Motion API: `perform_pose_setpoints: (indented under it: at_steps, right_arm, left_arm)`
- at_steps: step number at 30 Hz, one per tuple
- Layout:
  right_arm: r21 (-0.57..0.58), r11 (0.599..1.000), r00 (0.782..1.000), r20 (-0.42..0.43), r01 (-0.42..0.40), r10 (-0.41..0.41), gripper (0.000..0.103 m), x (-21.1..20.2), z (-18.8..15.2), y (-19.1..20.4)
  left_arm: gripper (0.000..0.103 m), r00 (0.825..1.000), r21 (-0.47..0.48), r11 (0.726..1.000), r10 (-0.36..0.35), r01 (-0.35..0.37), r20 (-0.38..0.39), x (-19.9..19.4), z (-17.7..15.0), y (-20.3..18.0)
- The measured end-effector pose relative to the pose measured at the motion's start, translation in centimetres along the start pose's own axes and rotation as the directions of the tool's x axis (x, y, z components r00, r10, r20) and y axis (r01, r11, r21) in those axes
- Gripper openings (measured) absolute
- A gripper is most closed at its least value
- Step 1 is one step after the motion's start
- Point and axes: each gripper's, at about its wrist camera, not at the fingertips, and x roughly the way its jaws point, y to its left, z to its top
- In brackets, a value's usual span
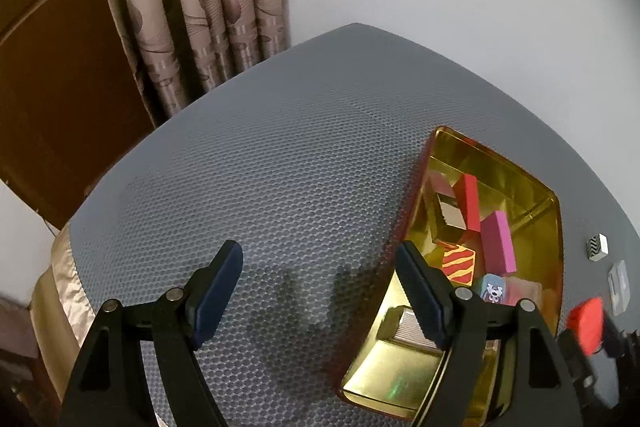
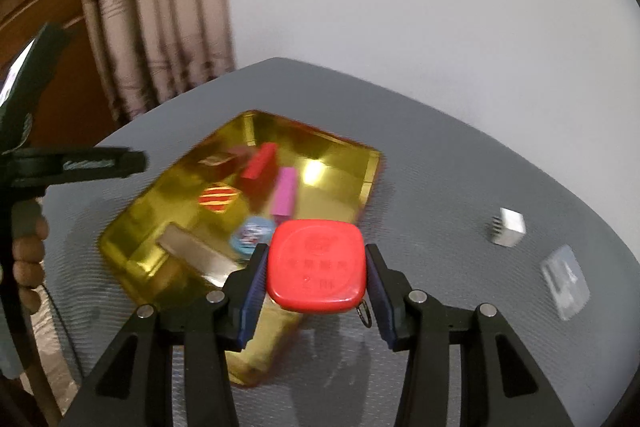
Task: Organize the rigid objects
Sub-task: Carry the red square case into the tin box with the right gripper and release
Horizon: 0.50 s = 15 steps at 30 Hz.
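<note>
Between the left gripper's [image 1: 320, 293] wide, empty jaws lies bare grey surface [image 1: 280, 147]; right of them, the gold tray [image 1: 552, 211] of blocks. Right gripper [image 2: 316, 277] clamps the red case [image 2: 316, 265], tray behind it.

Right gripper [image 2: 316, 277] angled down, jaws clamped on the flanks of a red rounded-square case [image 2: 316, 265]. Left gripper [image 1: 320, 291] angled down, jaws wide apart, nothing between the pads. At the right wrist view's left edge, fingers [image 2: 28, 251] of the left hand wrapped round a handle.
</note>
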Motion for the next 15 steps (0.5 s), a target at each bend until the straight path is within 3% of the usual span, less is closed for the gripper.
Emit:
perform_pose_setpoints:
  at_steps: [15]
  right_arm:
    - [-0.007,0.999,0.995,-0.096,-0.041,0.04,0.047,5.7,0.9,5.2]
  left_arm:
    - [0.077,1.0,0.01,1.0,-0.002,0.002,-0.023,0.4,-0.1,-0.4]
